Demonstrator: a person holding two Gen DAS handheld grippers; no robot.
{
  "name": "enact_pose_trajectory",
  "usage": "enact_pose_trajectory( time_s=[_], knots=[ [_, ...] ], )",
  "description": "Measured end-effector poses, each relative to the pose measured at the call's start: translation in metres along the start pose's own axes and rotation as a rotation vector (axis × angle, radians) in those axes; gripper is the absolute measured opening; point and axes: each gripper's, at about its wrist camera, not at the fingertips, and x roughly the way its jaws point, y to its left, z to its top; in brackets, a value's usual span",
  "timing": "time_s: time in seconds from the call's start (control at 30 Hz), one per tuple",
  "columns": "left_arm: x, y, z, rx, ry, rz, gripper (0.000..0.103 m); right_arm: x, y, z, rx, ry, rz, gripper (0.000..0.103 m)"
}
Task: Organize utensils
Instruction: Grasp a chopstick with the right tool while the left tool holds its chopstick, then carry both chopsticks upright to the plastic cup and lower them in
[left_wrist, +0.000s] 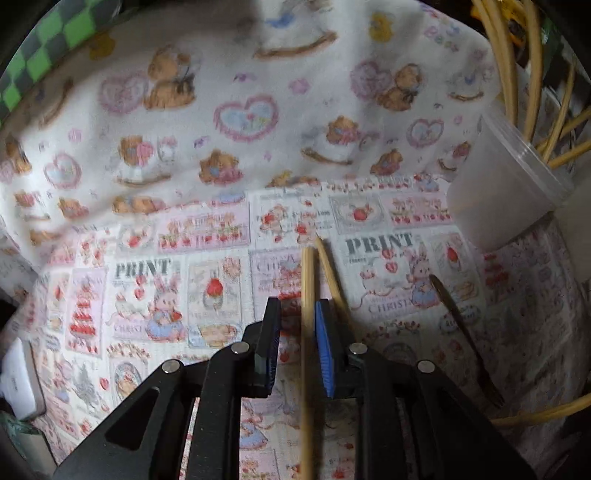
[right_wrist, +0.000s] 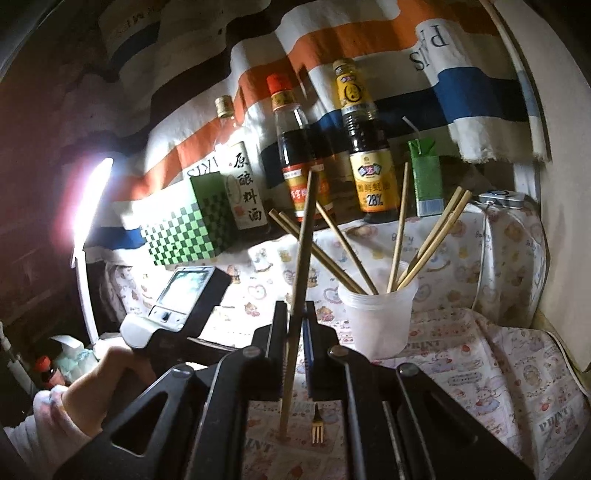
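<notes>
Both grippers are black plastic linkages with round silver pivot pins. The left gripper (left_wrist: 295, 314) has blue ribbed pads on its fingers; the right gripper (right_wrist: 295, 314) matches. A hand (right_wrist: 99, 384) emerges from a pale fuzzy sleeve (right_wrist: 40, 424).

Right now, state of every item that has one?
left gripper: open, chopstick between the jaws, apart from the blue pad
second chopstick: flat on the cloth
fork: flat on the cloth
right gripper: shut on an upright chopstick
cup: upright, chopsticks inside
sauce bottles: upright, capped
</notes>
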Motion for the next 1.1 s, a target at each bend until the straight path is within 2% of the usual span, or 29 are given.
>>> enact_pose_trajectory(
  time_s=[0.03, 0.1, 0.2, 0.37, 0.5, 0.6, 0.77, 0.83, 0.97, 1.1],
  knots=[
    [0.002, -0.005, 0.002, 0.007, -0.002, 0.011, 0.019, 0.001, 0.001, -0.001, -0.004, 0.003, 0.002, 0.007],
    [0.004, -0.006, 0.004, -0.001, 0.007, -0.001, 0.007, 0.001, 0.003, -0.001, -0.01, 0.003, 0.0, 0.007],
    [-0.003, -0.009, 0.002, -0.028, -0.031, 0.008, 0.007, 0.002, 0.001, -0.001, 0.002, 0.008, 0.0, 0.007],
    [-0.05, -0.012, 0.003, -0.055, -0.137, 0.02, 0.006, -0.002, -0.012, 0.004, 0.057, -0.004, -0.023, 0.006],
    [-0.106, -0.012, -0.002, -0.068, -0.266, -0.004, 0.006, -0.006, -0.022, 0.008, 0.11, -0.015, 0.007, 0.006],
    [-0.156, -0.011, -0.01, -0.091, -0.394, -0.042, 0.006, -0.01, -0.024, 0.01, 0.119, -0.033, 0.006, 0.006],
    [-0.231, -0.007, -0.032, -0.127, -0.675, -0.082, 0.006, -0.014, -0.032, 0.014, 0.158, -0.058, -0.006, 0.006],
    [-0.247, -0.004, -0.037, -0.152, -0.75, -0.111, 0.006, -0.015, -0.04, 0.014, 0.194, -0.079, -0.041, 0.006],
    [-0.262, -0.001, -0.045, -0.201, -0.852, -0.15, 0.006, -0.017, -0.057, 0.016, 0.259, -0.092, -0.069, 0.006],
    [-0.271, -0.001, -0.044, -0.245, -0.899, -0.186, 0.006, -0.017, -0.069, 0.018, 0.302, -0.102, -0.092, 0.006]
  ],
)
